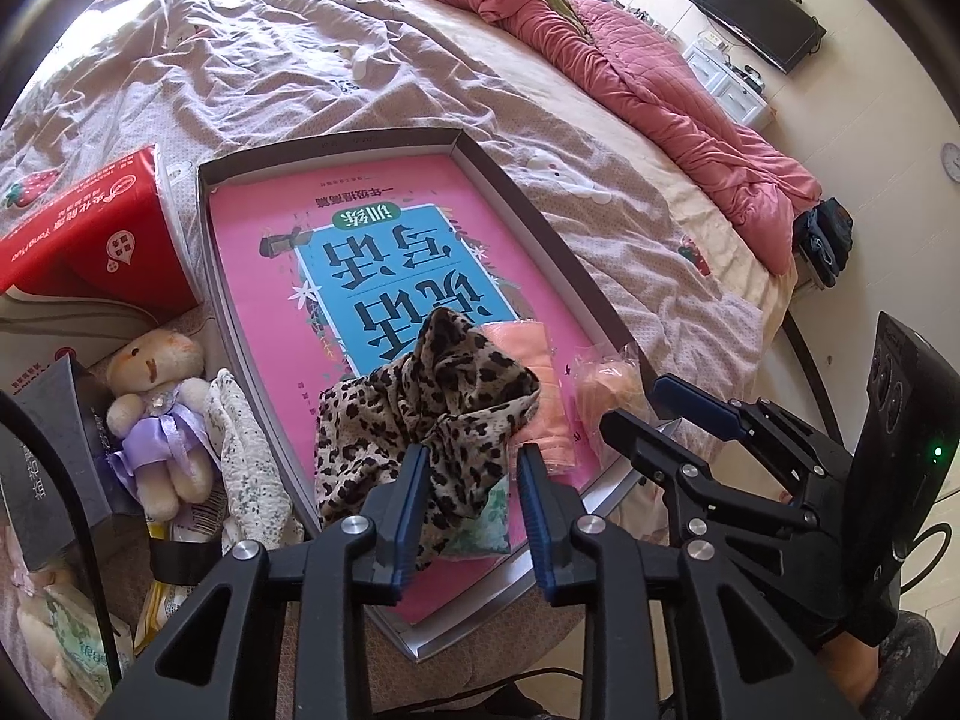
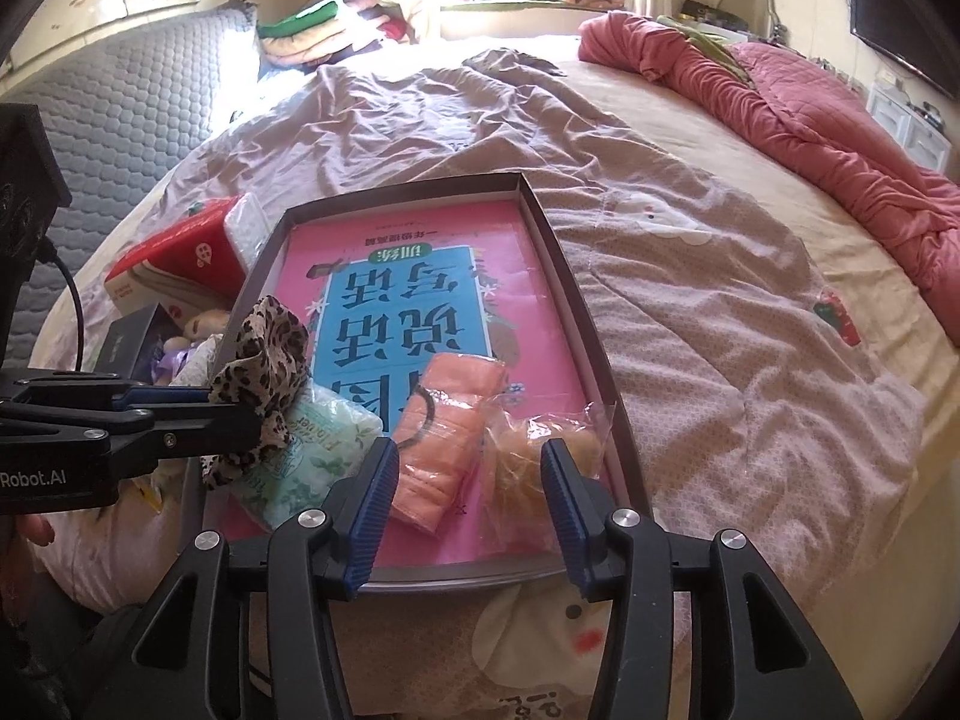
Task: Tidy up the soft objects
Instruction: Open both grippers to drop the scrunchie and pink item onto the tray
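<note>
Leopard scarf [image 1: 420,420] between released left tongs [image 1: 474,498]; right tongs [image 2: 468,480] released over tray [image 2: 576,276].

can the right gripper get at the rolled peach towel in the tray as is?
Probably yes. The rolled peach towel lies uncovered in the grey tray, just ahead of the open right gripper. The crinkly clear bag beside it sits close.

Tray [image 2: 564,276] on bed [image 2: 720,312]. In tray near end, left to right: scarf [image 2: 270,360] over tissue pack [image 2: 312,456], rolled towel [image 2: 450,426], plastic bag [image 2: 528,450]. Left of tray, outside: teddy [image 1: 159,408], tissue box [image 1: 102,228] behind it.
</note>
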Motion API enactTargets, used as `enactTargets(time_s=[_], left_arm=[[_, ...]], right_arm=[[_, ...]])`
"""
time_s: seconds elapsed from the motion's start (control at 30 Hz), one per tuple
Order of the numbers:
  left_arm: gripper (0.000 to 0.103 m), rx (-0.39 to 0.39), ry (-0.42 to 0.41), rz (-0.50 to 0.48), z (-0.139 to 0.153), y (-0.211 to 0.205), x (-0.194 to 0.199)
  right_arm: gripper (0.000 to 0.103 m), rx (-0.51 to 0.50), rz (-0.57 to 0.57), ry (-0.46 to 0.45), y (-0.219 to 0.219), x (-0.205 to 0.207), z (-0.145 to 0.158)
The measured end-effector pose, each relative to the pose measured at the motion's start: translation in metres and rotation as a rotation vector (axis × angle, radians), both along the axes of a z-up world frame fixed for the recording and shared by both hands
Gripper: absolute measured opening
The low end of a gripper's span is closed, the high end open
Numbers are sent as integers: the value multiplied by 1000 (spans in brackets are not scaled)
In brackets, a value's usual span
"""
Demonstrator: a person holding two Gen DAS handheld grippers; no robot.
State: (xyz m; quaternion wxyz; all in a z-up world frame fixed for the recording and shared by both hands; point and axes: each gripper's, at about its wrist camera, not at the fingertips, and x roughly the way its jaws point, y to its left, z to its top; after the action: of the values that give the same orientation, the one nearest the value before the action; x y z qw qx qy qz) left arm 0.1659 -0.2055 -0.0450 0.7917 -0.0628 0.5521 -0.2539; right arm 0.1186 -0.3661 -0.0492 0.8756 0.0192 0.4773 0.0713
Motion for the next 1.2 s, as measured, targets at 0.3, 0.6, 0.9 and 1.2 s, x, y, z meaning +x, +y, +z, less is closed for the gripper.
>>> enactTargets(time_s=[0.3,0.6,0.9,1.2], left_arm=[[42,15,-26,14,8,4,-5],[52,25,-42,63,16,18,-13],[68,26,-68,110,28,37,-25],[71,53,-108,142,40,48,-33]], right_arm=[[58,11,-18,-28,-3,-2,10],[61,6,-24,-36,0,-4,14],[62,-7,-23,-64,4,-7,25],[70,-26,-28,-84,9,-8,35]])
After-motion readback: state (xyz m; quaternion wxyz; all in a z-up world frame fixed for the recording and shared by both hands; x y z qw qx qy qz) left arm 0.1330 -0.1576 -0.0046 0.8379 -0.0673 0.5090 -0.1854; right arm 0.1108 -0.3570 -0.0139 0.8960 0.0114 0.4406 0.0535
